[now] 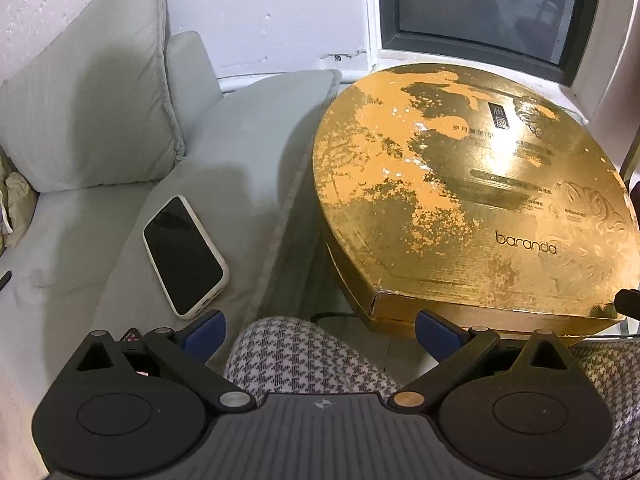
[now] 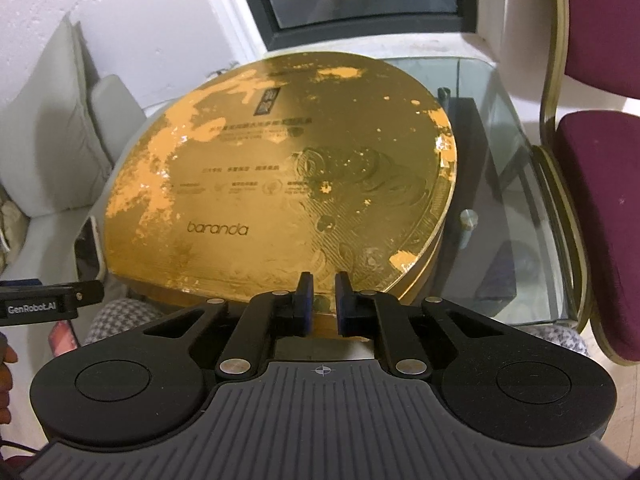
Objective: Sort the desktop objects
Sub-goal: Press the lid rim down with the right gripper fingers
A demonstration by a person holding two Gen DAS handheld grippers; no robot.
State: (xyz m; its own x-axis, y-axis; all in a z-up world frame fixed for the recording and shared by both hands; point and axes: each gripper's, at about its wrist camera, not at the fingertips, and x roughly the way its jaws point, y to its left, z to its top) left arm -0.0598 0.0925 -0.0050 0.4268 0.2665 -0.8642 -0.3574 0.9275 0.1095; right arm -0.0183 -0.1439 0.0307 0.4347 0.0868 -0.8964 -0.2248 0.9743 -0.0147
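Observation:
A big round gold box (image 1: 480,200) marked "baranda" lies flat on a glass table (image 2: 504,152); the right wrist view shows it as the gold box (image 2: 288,168). A black-screened phone (image 1: 184,256) in a pale case rests on a grey sofa cushion (image 1: 248,128) to the box's left. My left gripper (image 1: 320,332) is open wide over a knee in houndstooth cloth (image 1: 304,360), short of both the phone and the box. My right gripper (image 2: 323,300) hovers at the box's near edge, its jaws drawn almost together with nothing between them.
A maroon chair (image 2: 600,208) with a gold frame stands right of the table. Grey back cushions (image 1: 88,92) and a white wall close off the left. A dark window (image 1: 480,4) sits behind the box. A hand (image 2: 6,364) shows at the left edge.

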